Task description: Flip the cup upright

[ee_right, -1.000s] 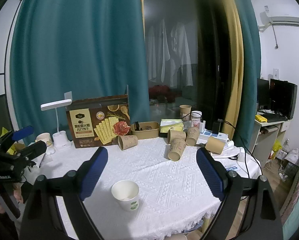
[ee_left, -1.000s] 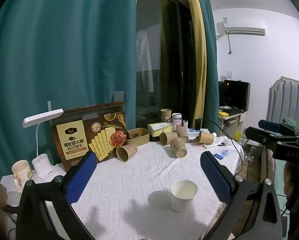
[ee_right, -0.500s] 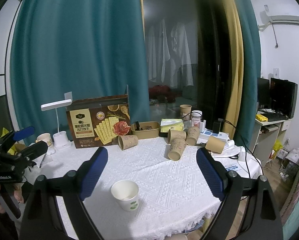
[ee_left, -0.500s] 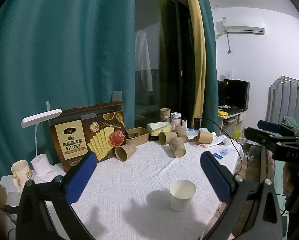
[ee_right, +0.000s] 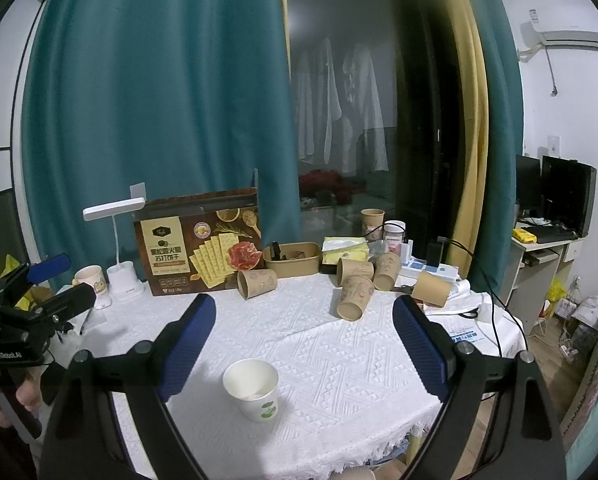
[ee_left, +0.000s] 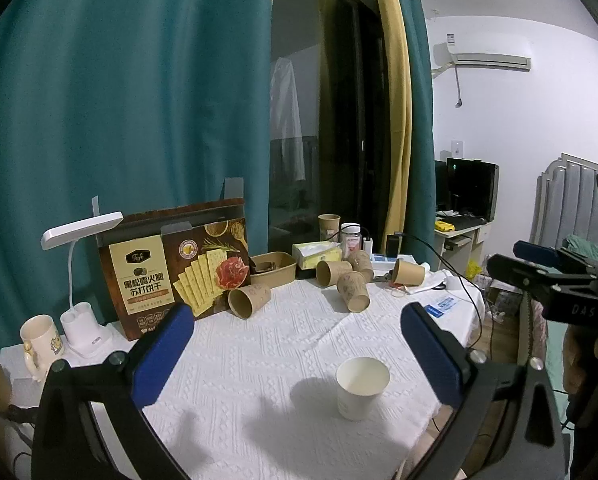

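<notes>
Since the earlier frames almost nothing has shifted; both views hold steady. The white paper cup (ee_right: 251,389) stands mouth-up near the front edge of the desk (ee_right: 339,356). The left tongs (ee_left: 297,354) and right tongs (ee_right: 305,346) hover spread wide and empty. The cup looks light and thin-walled, easily crushed, so grip gently at mid-wall.

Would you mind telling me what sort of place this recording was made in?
Most likely a lived-in bedroom or small flat, not a lab: a wall air conditioner, teal curtains over a dark window with clothes hanging behind the glass, a computer desk, and a table cluttered with paper cups and a cracker box.
</notes>
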Demonstrator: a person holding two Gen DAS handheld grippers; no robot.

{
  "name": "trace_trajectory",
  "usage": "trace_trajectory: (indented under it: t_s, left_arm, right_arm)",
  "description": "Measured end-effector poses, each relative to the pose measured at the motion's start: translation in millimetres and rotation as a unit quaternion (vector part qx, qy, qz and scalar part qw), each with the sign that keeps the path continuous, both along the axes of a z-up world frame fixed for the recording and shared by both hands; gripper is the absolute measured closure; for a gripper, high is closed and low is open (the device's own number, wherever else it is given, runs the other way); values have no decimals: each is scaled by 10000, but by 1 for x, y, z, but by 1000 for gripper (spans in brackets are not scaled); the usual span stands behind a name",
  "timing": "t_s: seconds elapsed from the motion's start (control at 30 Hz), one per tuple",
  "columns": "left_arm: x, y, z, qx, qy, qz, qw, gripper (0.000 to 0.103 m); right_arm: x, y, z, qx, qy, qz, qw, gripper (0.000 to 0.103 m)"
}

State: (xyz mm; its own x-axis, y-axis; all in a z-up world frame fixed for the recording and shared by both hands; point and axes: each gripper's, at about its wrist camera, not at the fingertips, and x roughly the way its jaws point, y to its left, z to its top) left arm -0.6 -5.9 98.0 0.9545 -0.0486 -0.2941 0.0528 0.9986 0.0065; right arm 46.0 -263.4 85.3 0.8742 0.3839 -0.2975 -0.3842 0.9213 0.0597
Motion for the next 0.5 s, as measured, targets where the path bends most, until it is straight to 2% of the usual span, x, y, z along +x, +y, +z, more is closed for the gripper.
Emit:
trace_trajectory:
  t_s: [0.5]
  left_arm:
    - [0,0,0,-8,7,3,10000,0]
  right_arm:
    - [0,2,-2,-6,15,-7,10000,14]
